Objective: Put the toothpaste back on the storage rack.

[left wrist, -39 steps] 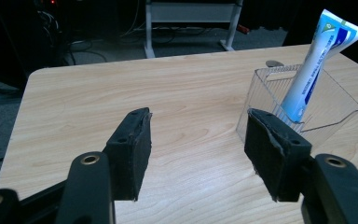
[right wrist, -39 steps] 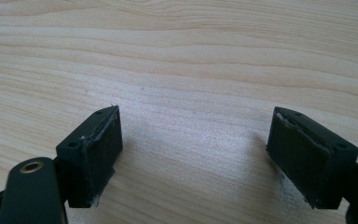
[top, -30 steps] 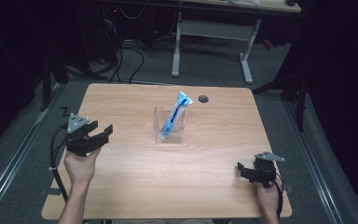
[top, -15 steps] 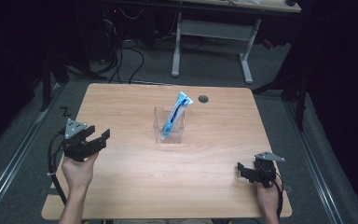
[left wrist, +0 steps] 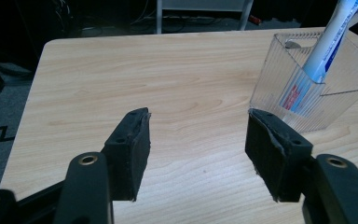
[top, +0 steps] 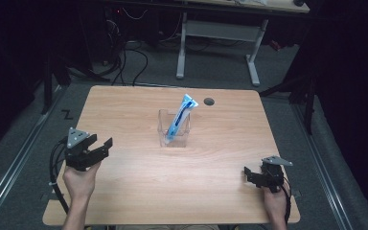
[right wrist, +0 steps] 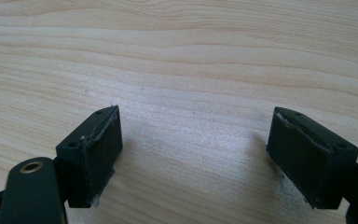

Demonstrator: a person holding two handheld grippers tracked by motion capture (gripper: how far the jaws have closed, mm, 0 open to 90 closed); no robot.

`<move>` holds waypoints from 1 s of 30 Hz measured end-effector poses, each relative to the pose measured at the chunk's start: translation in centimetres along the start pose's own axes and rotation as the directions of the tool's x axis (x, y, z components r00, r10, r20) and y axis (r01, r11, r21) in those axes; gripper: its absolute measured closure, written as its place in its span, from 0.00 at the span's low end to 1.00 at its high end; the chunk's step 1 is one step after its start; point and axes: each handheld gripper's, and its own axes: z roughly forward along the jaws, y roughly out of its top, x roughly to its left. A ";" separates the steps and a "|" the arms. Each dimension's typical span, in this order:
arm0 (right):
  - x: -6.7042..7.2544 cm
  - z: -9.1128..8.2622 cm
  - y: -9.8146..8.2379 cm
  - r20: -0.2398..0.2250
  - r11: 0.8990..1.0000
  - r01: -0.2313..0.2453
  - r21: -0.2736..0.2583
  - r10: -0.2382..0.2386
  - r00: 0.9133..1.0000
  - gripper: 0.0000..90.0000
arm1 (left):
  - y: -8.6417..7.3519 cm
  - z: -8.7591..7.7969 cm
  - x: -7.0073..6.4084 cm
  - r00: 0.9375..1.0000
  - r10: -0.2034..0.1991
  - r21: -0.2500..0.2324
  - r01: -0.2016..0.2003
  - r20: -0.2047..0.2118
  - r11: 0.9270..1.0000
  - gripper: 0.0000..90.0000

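- Left hand-held gripper point(top: 97, 147) hovers over the tabletop point(top: 124, 110) with its jaws spread wide and nothing between them.
- Ahead of it and to its right stands a clear ribbed plastic holder point(left wrist: 307, 88), near but apart from its jaws.
- Leaning inside that holder is a blue-and-white toothpaste tube point(top: 178, 122), top tilted away.
- Right hand-held gripper point(top: 250, 176) sits low over bare wood, jaws likewise parted and empty, well apart from the holder.
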 end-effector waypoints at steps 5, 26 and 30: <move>0.0 0.0 0.0 0.000 1.000 0.000 0.000 0.000 1.000 0.20 | -0.4 0.1 0.0 1.000 0.002 0.010 -0.002 -0.001 1.000 0.45; 0.0 0.0 0.0 0.001 1.000 0.000 0.000 0.000 1.000 0.20 | -2.0 0.9 -0.2 1.000 -0.003 0.053 0.003 -0.001 0.999 0.44; 0.0 0.0 0.0 0.001 1.000 0.000 0.000 0.000 1.000 0.20 | -2.4 1.0 -0.2 1.000 -0.013 0.056 0.013 -0.001 0.998 0.44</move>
